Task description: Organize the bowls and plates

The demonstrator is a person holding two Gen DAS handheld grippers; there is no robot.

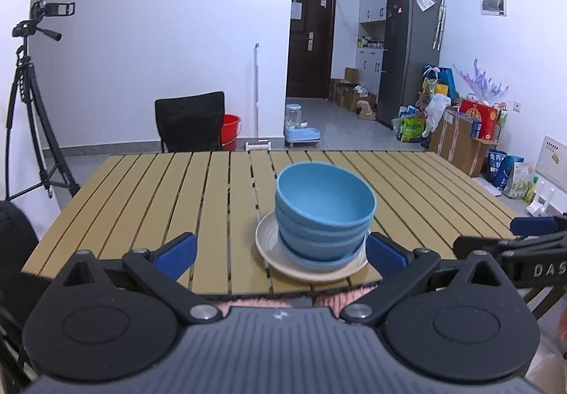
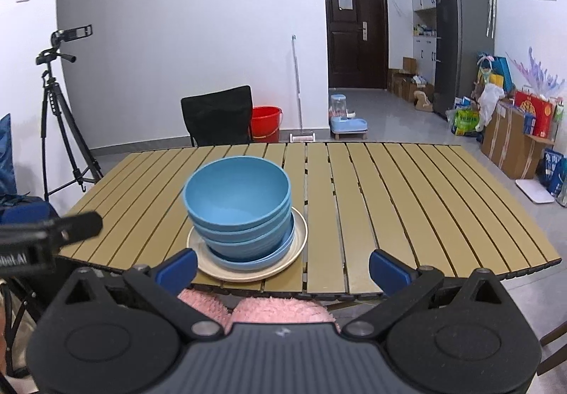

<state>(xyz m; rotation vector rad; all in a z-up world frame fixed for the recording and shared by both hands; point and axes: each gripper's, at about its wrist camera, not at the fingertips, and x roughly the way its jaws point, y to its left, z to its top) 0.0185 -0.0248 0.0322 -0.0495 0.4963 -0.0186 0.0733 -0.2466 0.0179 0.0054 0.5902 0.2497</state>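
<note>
A stack of blue bowls [image 1: 324, 213] sits on a blue plate on a cream plate [image 1: 273, 252] near the front edge of the slatted wooden table [image 1: 141, 202]. The same stack [image 2: 239, 202] and cream plate [image 2: 301, 234] show in the right wrist view. My left gripper [image 1: 280, 254] is open and empty, hovering at the table's front edge just before the stack. My right gripper [image 2: 283, 268] is open and empty, at the front edge to the right of the stack. The right gripper's body shows at the right of the left view [image 1: 524, 245].
A black chair [image 2: 218, 115] stands behind the table's far edge. A camera tripod [image 2: 60, 103] stands at the left. A red bucket [image 2: 265, 122], a pet feeder [image 2: 345, 119], a fridge [image 2: 460, 39] and boxes are beyond. Pink fabric [image 2: 276, 310] lies below the table edge.
</note>
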